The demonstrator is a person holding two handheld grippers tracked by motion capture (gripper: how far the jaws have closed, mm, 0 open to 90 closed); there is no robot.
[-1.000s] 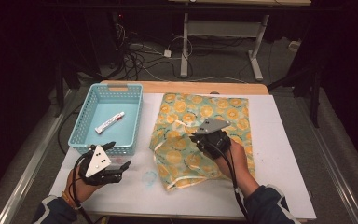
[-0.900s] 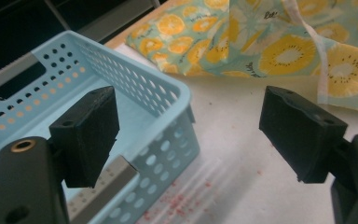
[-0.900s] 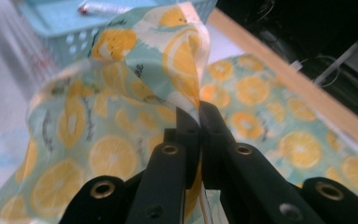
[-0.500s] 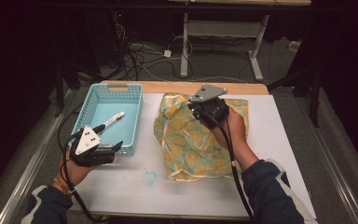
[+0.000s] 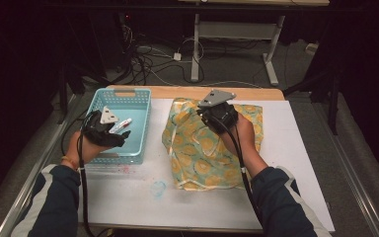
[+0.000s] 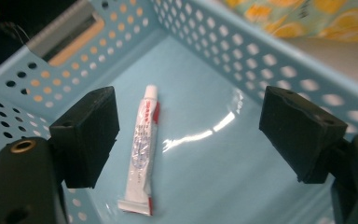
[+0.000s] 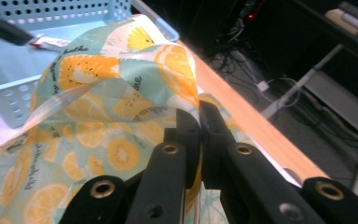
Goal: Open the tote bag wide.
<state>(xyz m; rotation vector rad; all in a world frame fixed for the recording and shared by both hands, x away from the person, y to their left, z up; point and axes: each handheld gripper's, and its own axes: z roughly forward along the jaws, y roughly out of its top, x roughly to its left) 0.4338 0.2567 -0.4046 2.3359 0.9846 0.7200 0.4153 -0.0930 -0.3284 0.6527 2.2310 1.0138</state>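
A white tube with red print (image 6: 141, 154) lies flat on the floor of the light blue basket (image 5: 137, 97). My left gripper (image 6: 200, 130) hangs open over the basket, its jaws spread wide, the tube just inside the left jaw. In the high view the left gripper (image 5: 121, 136) sits above the basket's near half, over the tube (image 5: 120, 124). A cloth printed with orange slices (image 5: 205, 148) lies on the white table cover. My right gripper (image 7: 199, 116) is shut on a fold of the cloth (image 7: 121, 93) and holds it lifted near the far edge (image 5: 212, 114).
The white cover (image 5: 296, 163) spreads over a wooden table (image 5: 177, 92). A pale blue stain (image 5: 158, 187) and a pink smudge (image 5: 126, 170) mark the cover near the front. Cables and table legs lie on the floor beyond.
My left gripper has moved from the front of the table up over the basket. My right gripper has carried the pinched cloth fold toward the far edge, bunching the cloth.
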